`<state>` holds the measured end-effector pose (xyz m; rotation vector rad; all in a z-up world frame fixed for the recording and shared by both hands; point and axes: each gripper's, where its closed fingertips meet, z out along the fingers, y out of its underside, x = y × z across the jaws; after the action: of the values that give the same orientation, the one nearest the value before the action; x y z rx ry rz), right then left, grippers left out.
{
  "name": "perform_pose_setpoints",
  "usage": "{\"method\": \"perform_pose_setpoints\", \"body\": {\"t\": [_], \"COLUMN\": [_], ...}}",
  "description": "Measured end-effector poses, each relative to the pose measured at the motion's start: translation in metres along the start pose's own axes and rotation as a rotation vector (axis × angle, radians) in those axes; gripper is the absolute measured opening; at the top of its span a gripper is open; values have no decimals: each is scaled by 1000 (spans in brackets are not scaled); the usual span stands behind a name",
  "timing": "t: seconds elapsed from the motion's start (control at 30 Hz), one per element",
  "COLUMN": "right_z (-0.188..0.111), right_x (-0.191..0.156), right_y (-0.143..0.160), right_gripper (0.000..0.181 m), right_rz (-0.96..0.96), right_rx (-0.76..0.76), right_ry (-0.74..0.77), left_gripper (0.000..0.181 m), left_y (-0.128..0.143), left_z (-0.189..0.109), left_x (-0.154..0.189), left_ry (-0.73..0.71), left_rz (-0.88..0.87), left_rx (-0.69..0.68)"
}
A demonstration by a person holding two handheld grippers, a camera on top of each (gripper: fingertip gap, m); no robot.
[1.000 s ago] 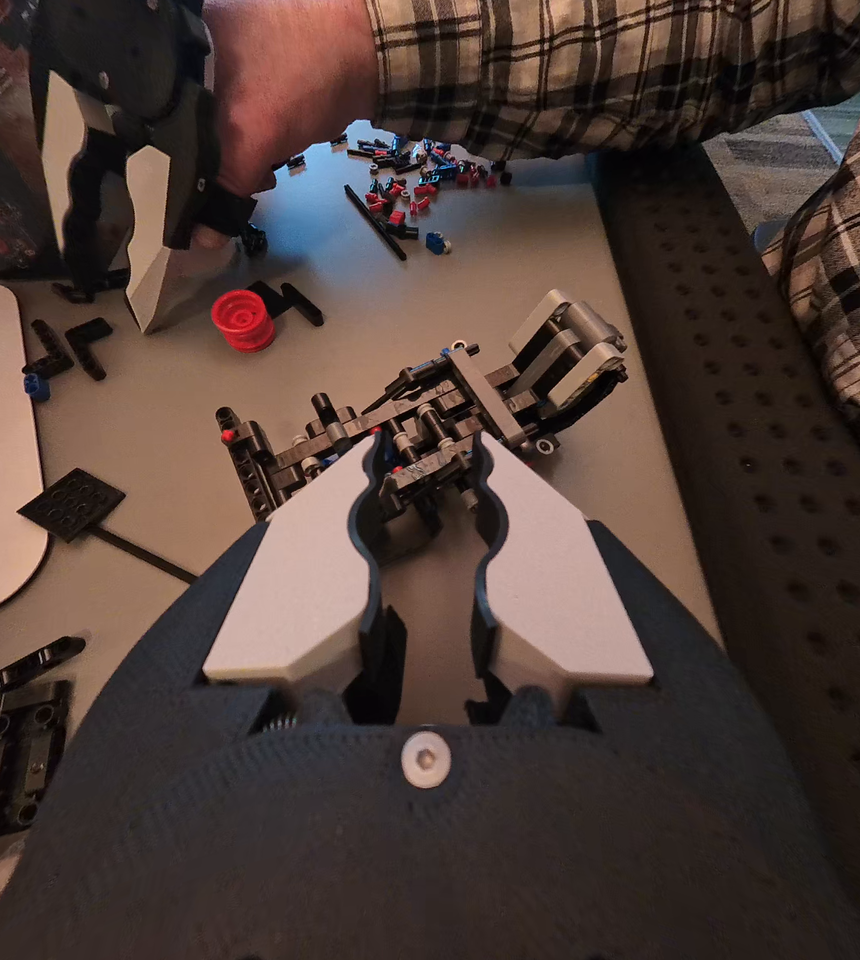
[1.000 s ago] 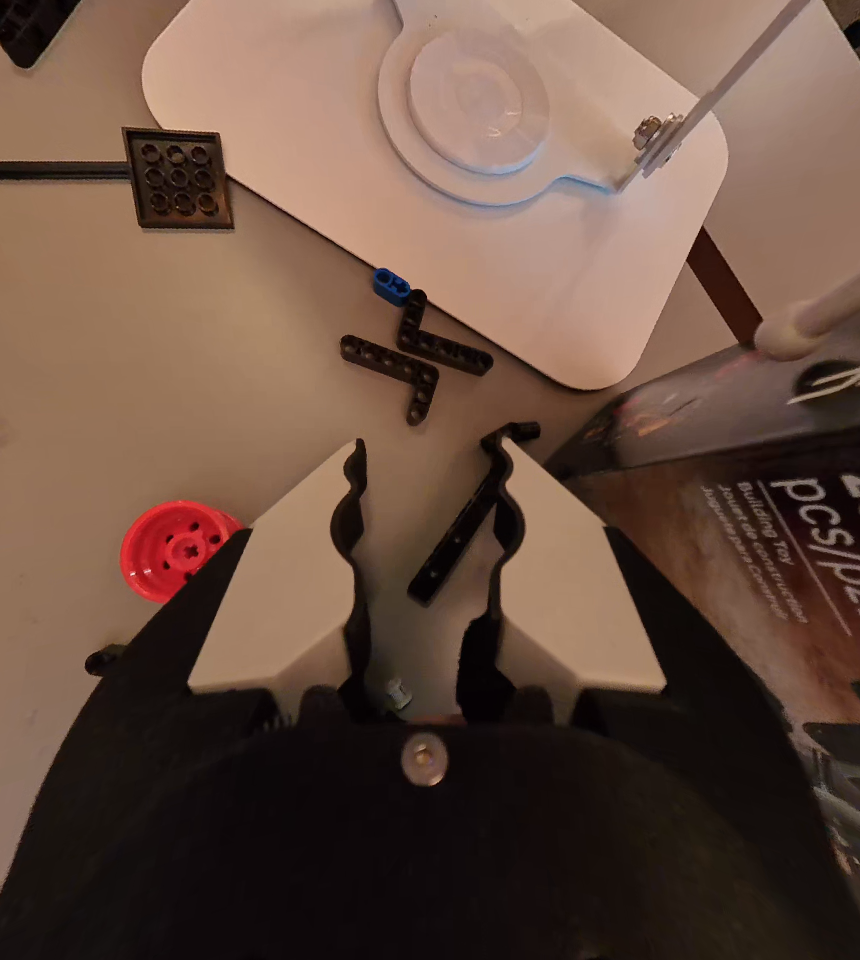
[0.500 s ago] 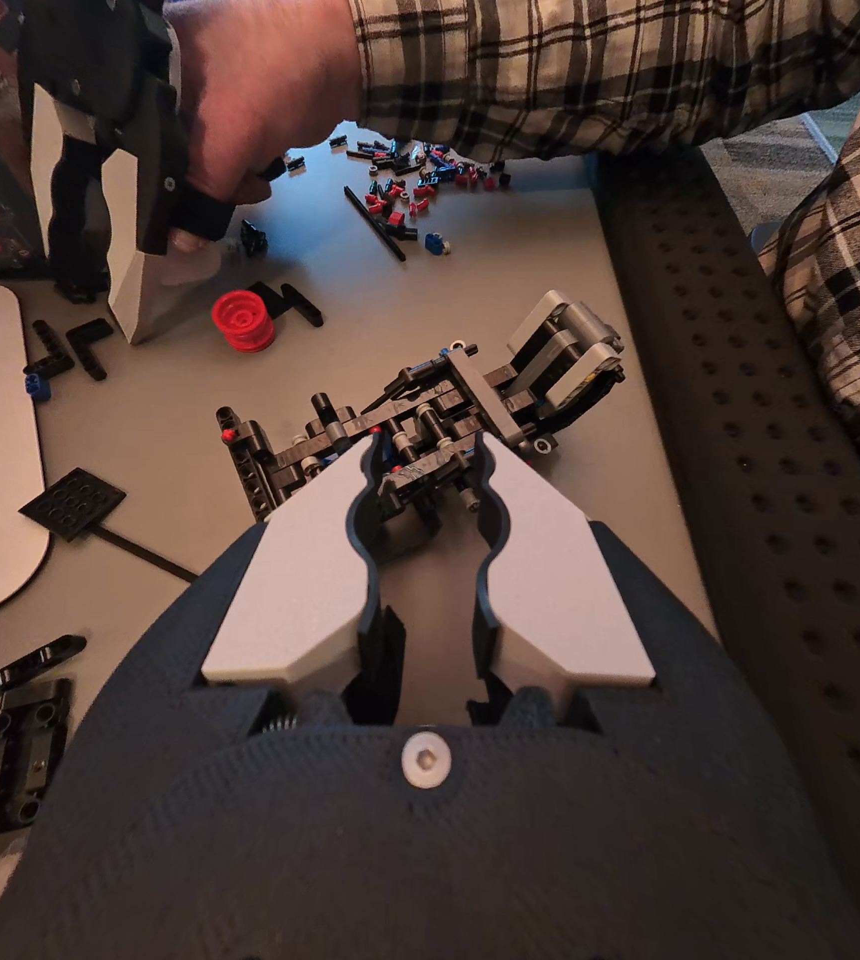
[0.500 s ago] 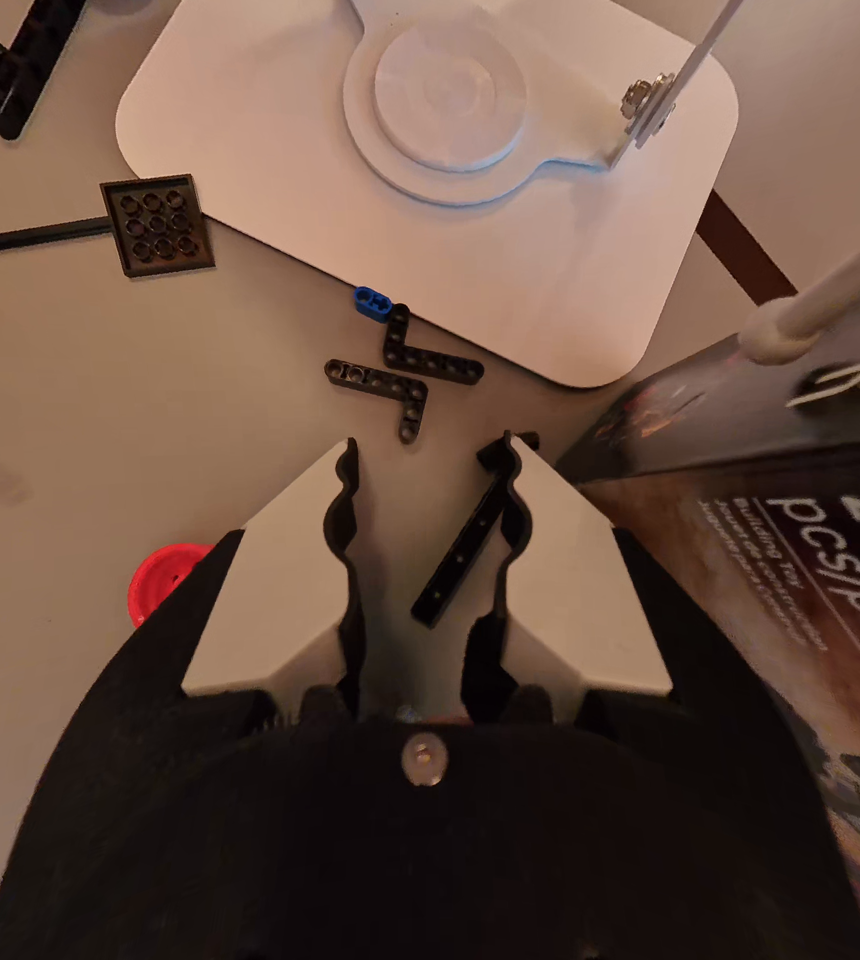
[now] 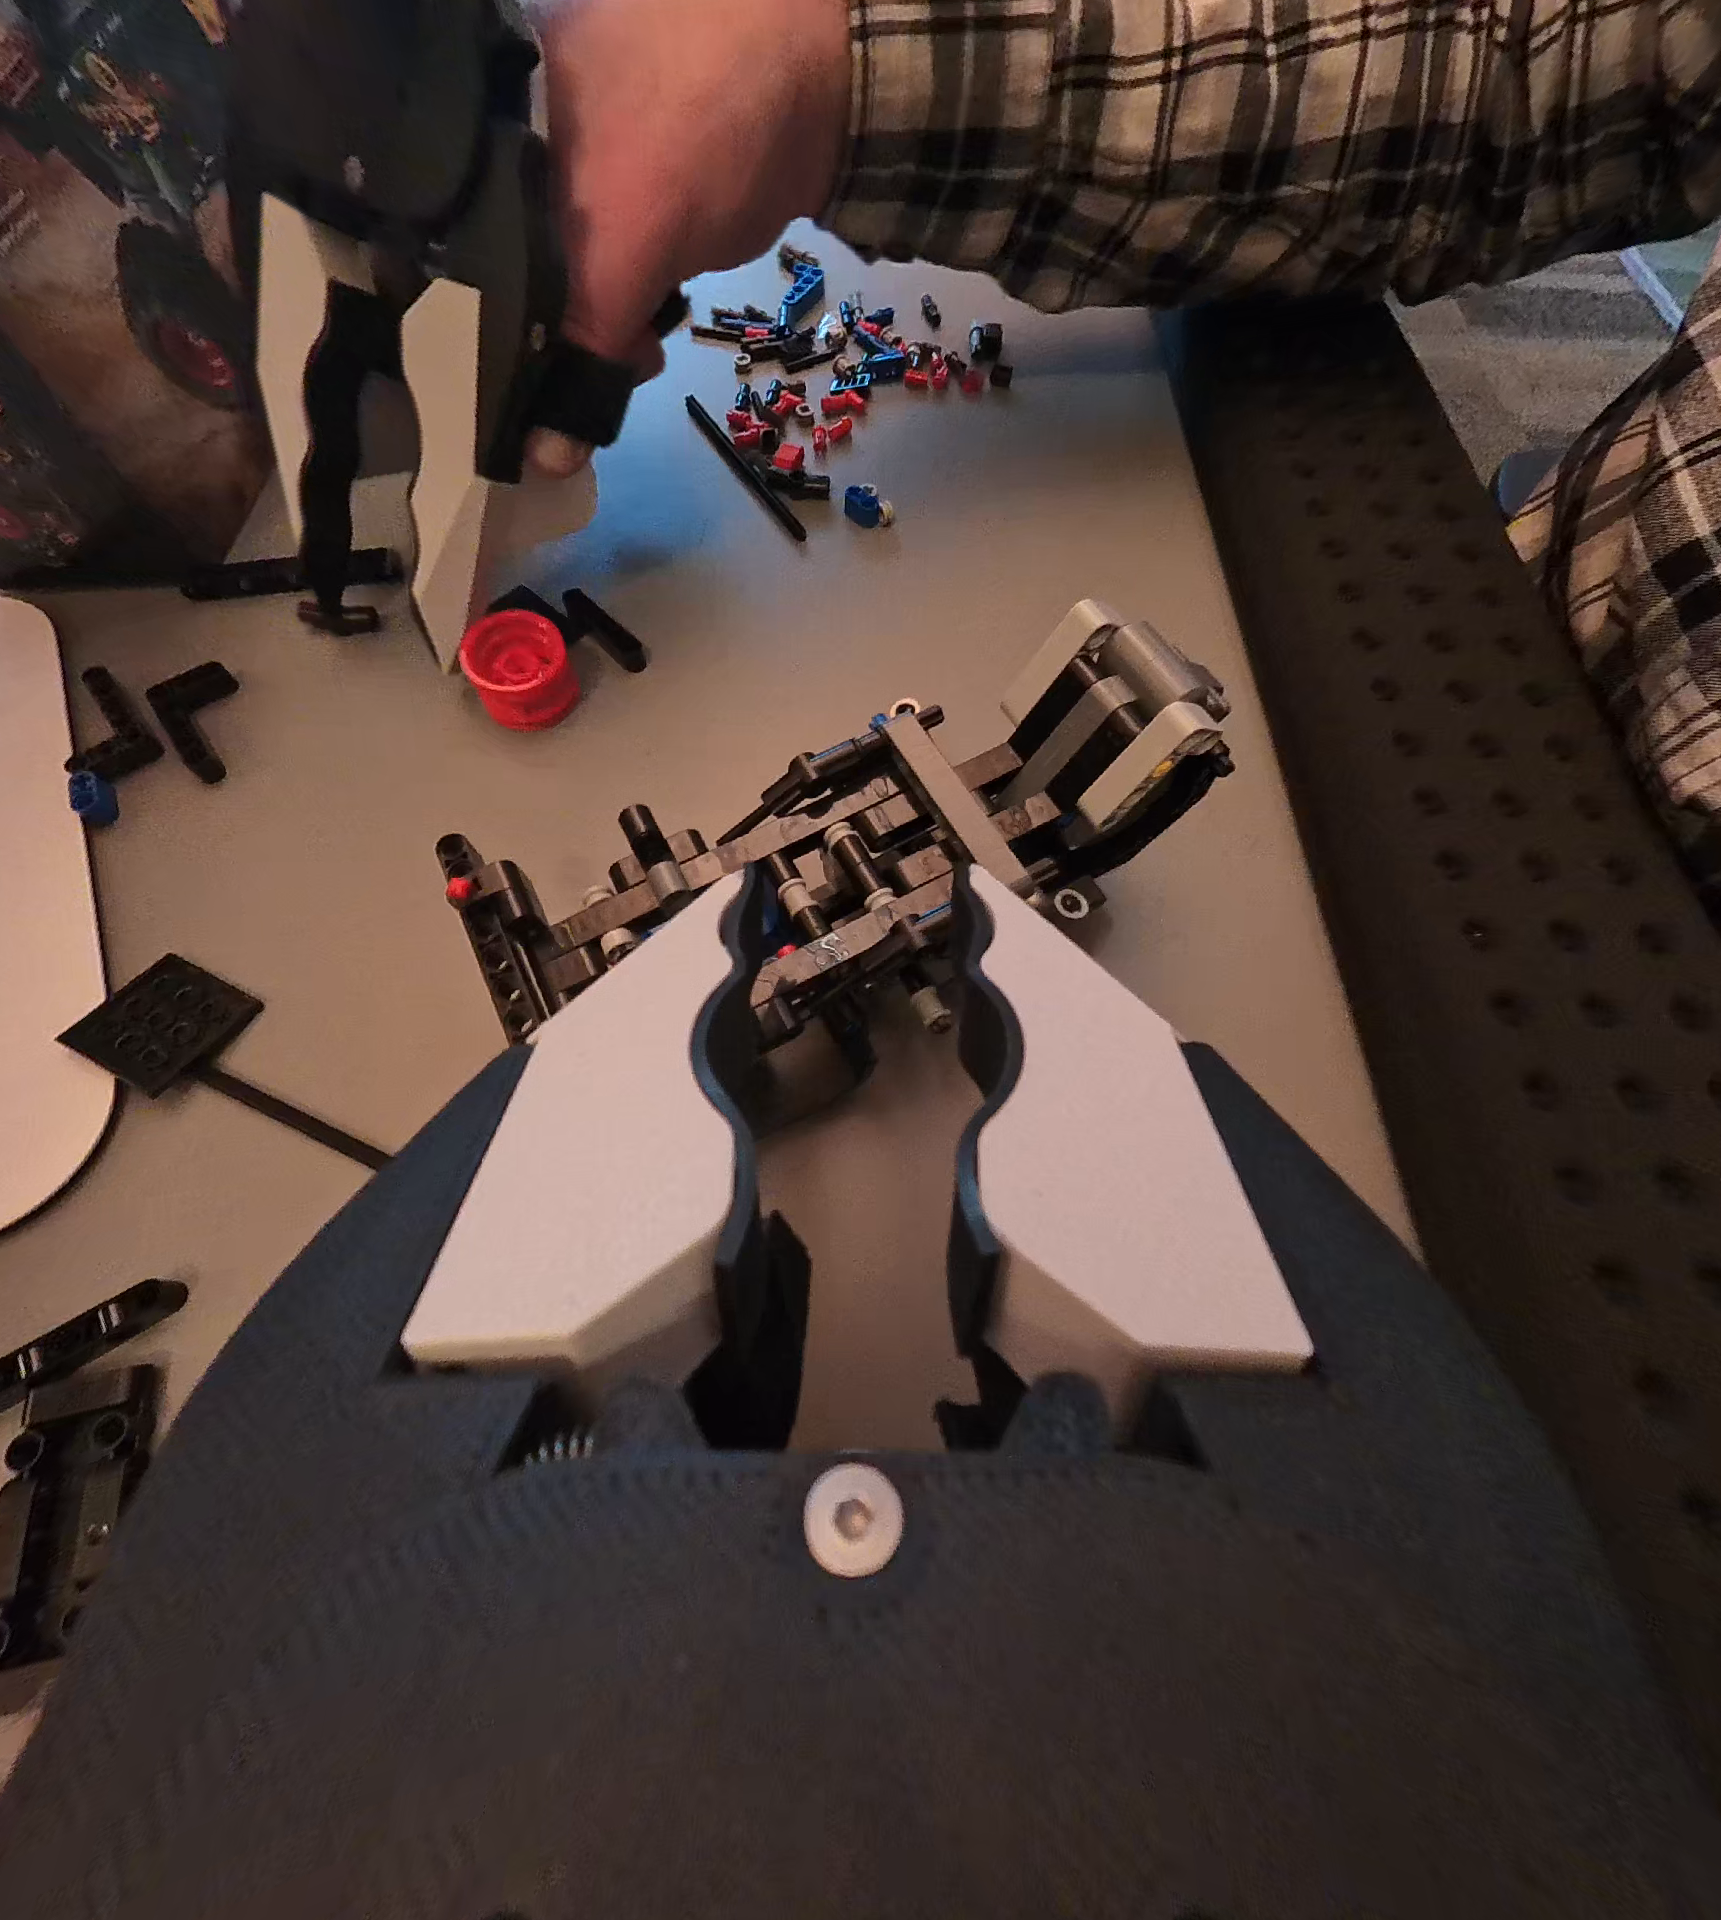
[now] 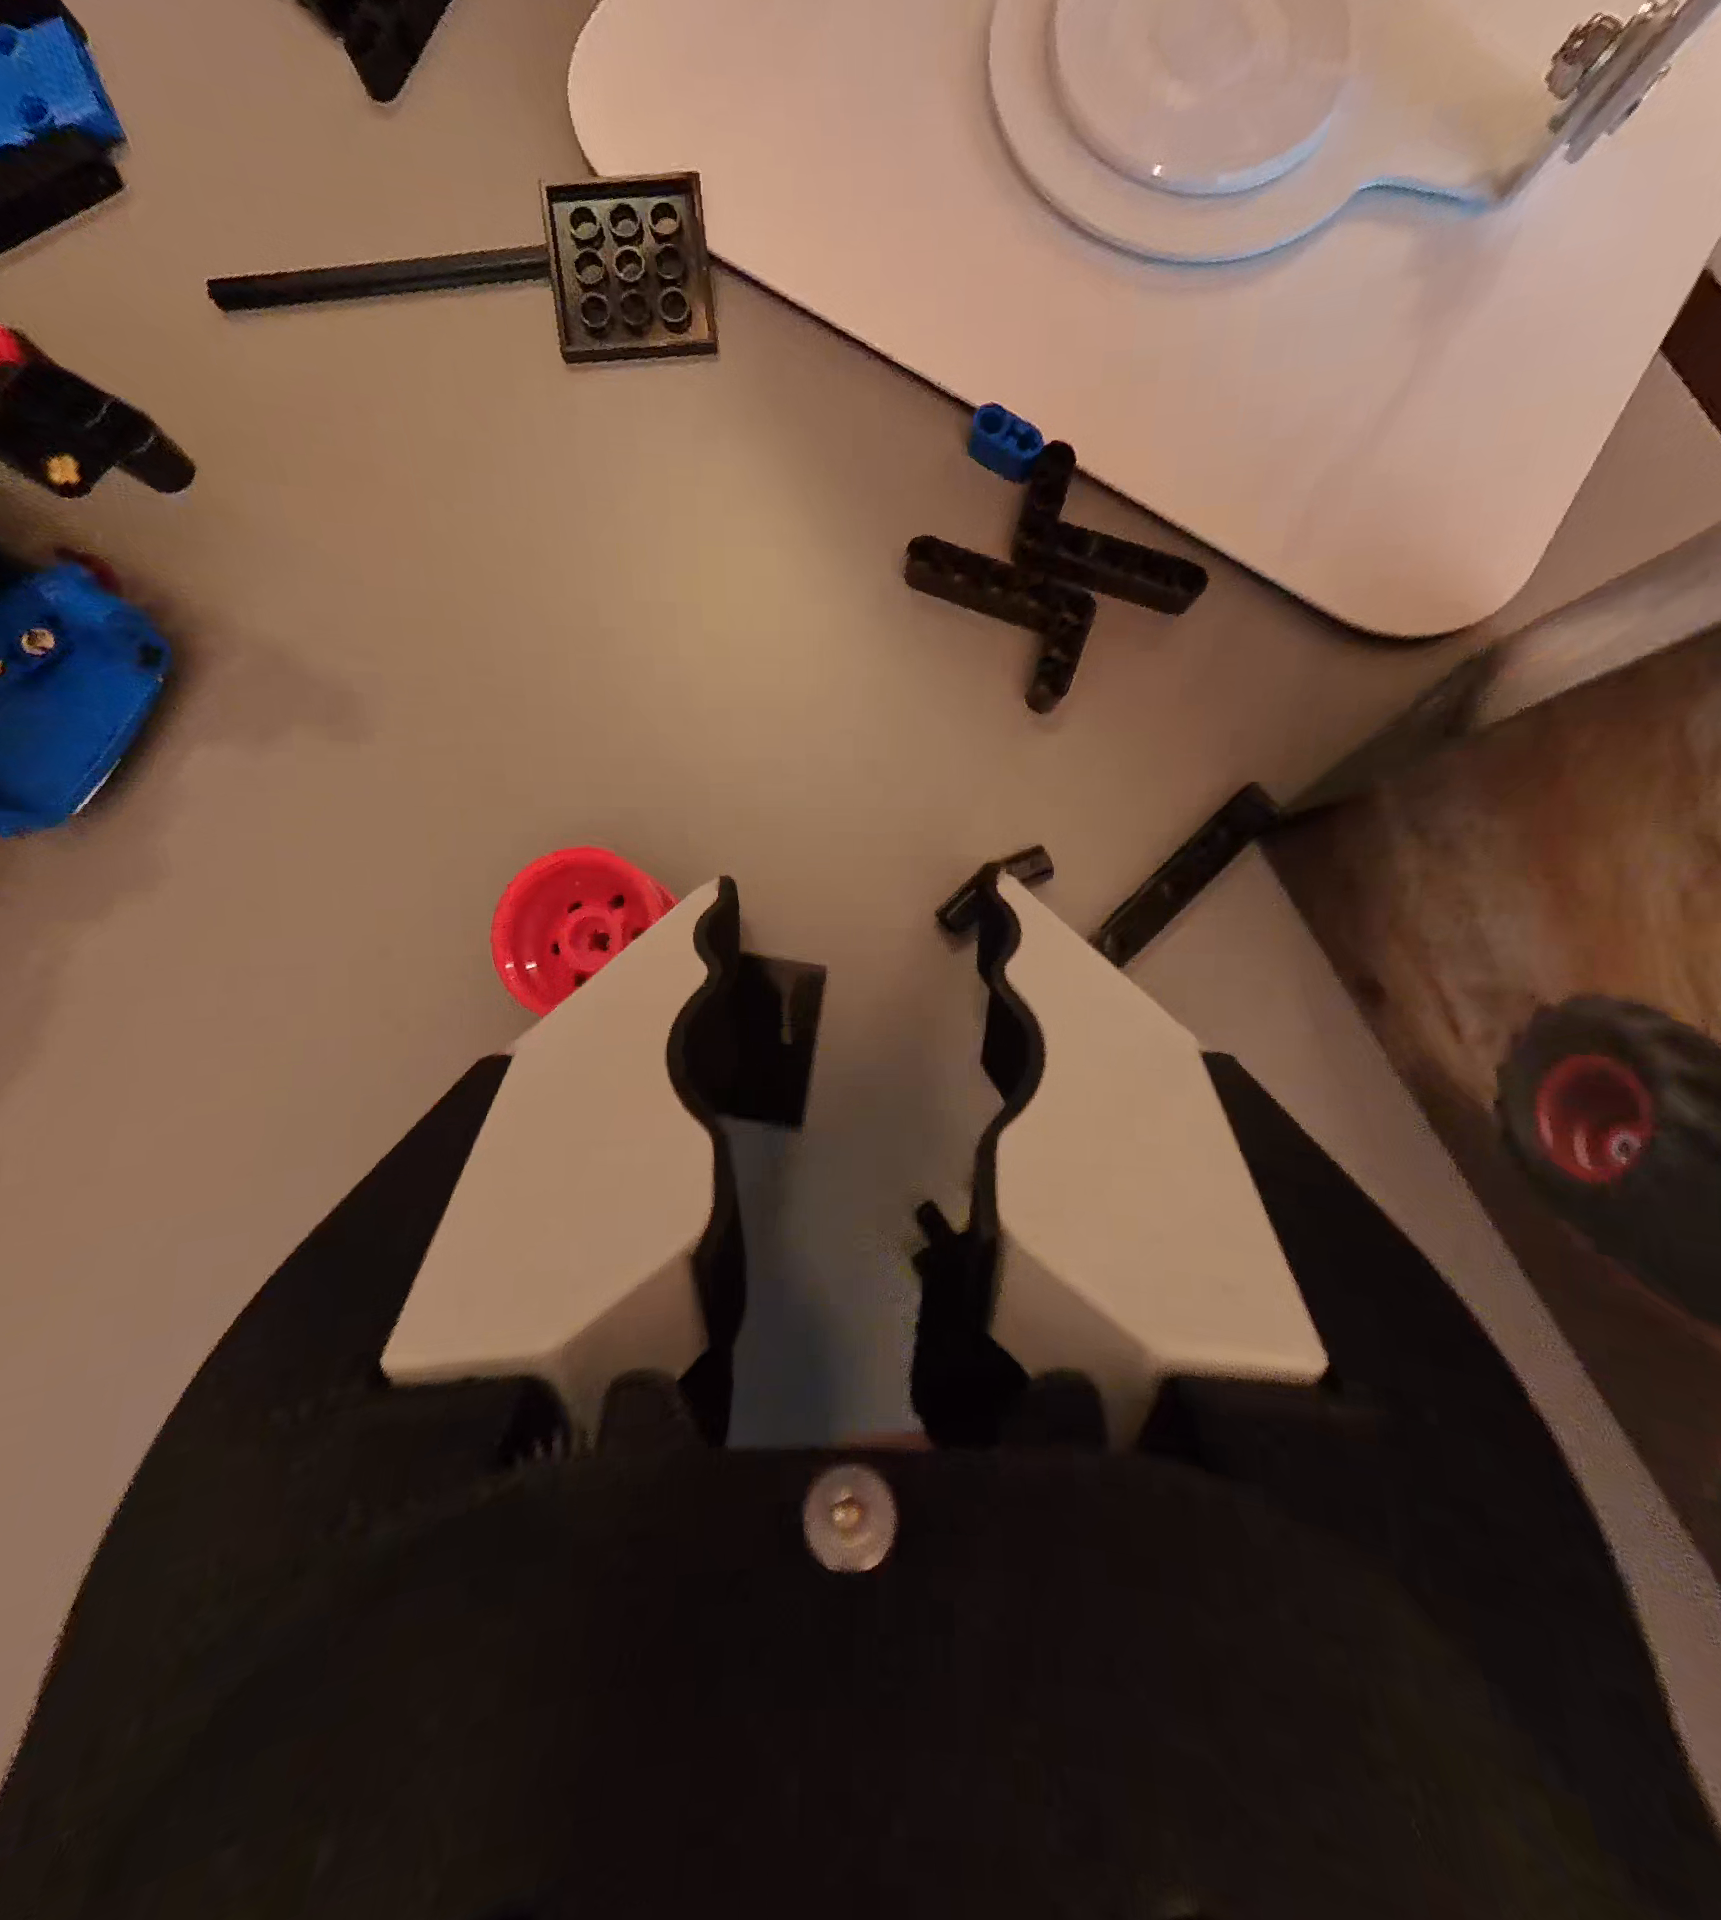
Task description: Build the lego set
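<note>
Right tongs (image 6: 856, 914) are open and empty, now off the long black beam (image 6: 1183, 875) by the box (image 6: 1562, 987), tips near the red wheel (image 6: 565, 930) and a small black piece (image 6: 768, 1039). Left tongs (image 5: 851, 904) stay clamped on the half-built model (image 5: 835, 862); next part not yet picked.

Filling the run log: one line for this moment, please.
left gripper: shut on lego assembly | right gripper: open, beside red wheel

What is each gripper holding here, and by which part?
The left gripper appears to clamp the lego assembly across its middle crossbeam, between the fingertips. The right gripper is open, holding nothing.
</note>
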<state>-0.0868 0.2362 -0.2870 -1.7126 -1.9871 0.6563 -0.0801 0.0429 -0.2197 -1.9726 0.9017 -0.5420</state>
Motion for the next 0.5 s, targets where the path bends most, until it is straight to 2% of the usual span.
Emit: {"method": "perform_pose_setpoints", "body": {"t": [0.17, 0.33, 0.5], "right_z": [-6, 2, 9], "right_x": [6, 14, 19], "right_y": [7, 6, -1], "right_gripper": [39, 32, 5], "right_rz": [50, 51, 82], "right_rx": [29, 25, 17], "right_ry": [57, 107, 120], "left_gripper": [33, 34, 34], "left_y": [-1, 0, 0], "left_z": [-1, 0, -1], "left_x": [-1, -1, -2], "left_ry": [-3, -2, -6], "left_rz": [0, -2, -3], "left_rx": [5, 3, 5]}}
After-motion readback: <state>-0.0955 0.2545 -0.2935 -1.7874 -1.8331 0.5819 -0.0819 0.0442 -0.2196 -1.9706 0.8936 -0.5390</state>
